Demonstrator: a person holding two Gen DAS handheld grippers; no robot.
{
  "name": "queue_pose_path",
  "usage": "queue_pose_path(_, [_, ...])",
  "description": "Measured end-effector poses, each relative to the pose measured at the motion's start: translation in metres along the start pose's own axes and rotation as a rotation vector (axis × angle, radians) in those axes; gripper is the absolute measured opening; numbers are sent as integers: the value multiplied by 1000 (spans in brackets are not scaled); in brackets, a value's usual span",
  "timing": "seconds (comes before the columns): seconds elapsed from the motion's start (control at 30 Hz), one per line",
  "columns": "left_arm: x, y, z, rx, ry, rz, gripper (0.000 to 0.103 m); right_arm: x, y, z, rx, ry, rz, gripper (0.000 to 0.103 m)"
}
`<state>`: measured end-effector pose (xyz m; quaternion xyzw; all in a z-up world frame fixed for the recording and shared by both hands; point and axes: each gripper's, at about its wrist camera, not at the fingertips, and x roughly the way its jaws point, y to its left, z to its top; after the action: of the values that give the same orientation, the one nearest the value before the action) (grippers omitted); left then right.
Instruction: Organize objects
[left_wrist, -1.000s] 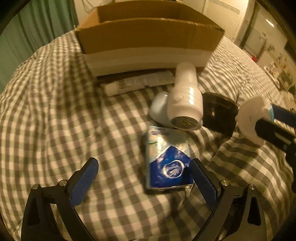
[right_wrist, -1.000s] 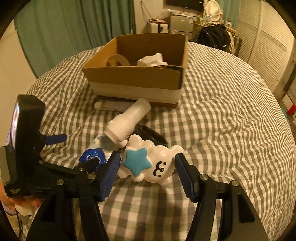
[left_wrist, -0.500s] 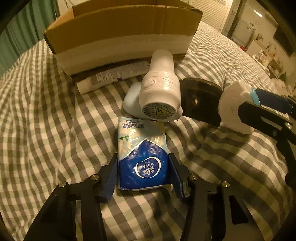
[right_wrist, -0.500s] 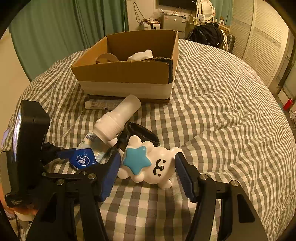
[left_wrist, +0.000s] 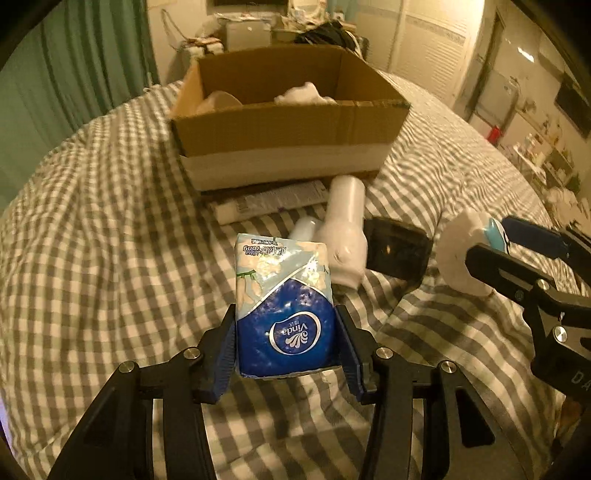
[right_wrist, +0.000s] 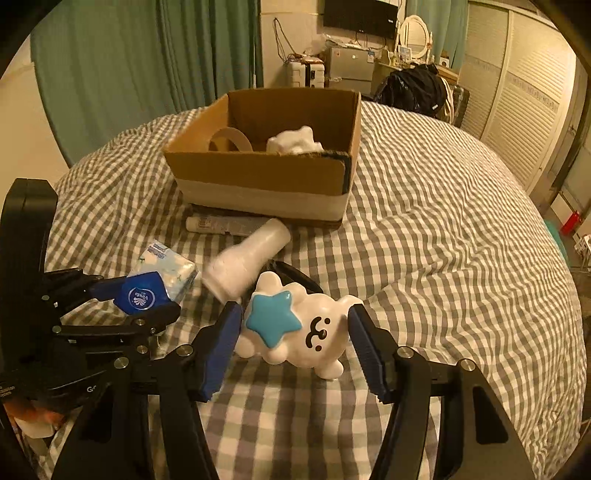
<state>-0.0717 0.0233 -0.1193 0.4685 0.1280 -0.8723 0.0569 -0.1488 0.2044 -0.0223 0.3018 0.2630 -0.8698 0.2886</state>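
My left gripper (left_wrist: 286, 339) is shut on a blue and white Vinda tissue pack (left_wrist: 284, 295) and holds it lifted above the checked bedspread; the pack also shows in the right wrist view (right_wrist: 159, 280). My right gripper (right_wrist: 295, 339) is shut on a white cloud toy (right_wrist: 299, 332) with a teal star and a face, lifted a little off the bed; it also shows in the left wrist view (left_wrist: 461, 254). An open cardboard box (right_wrist: 266, 177) stands beyond both; it holds a tape roll (right_wrist: 229, 140) and a white lump (right_wrist: 295, 142).
On the bed in front of the box lie a white bottle (left_wrist: 345, 236), a long white tube (left_wrist: 269, 203), a pale blue object (left_wrist: 304, 227) and a black object (left_wrist: 395, 247). Green curtains and room furniture stand behind the bed.
My left gripper closed on the tissue pack and lifted it off the bed. My right gripper rose slightly with the cloud toy held in it.
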Motion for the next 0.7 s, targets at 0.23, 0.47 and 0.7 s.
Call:
queue_pose_path(0.23, [-29, 12, -3, -58, -53, 10, 50, -25, 14, 4, -12, -50, 4, 59])
queue_pose_path(0.47, [-47, 21, -5, -92, -88, 12, 50, -39, 30, 8, -62, -59, 6, 13])
queue_pose_path(0.7, [-32, 32, -10, -111, -58, 31, 50, -26, 27, 2, -34, -31, 34, 30])
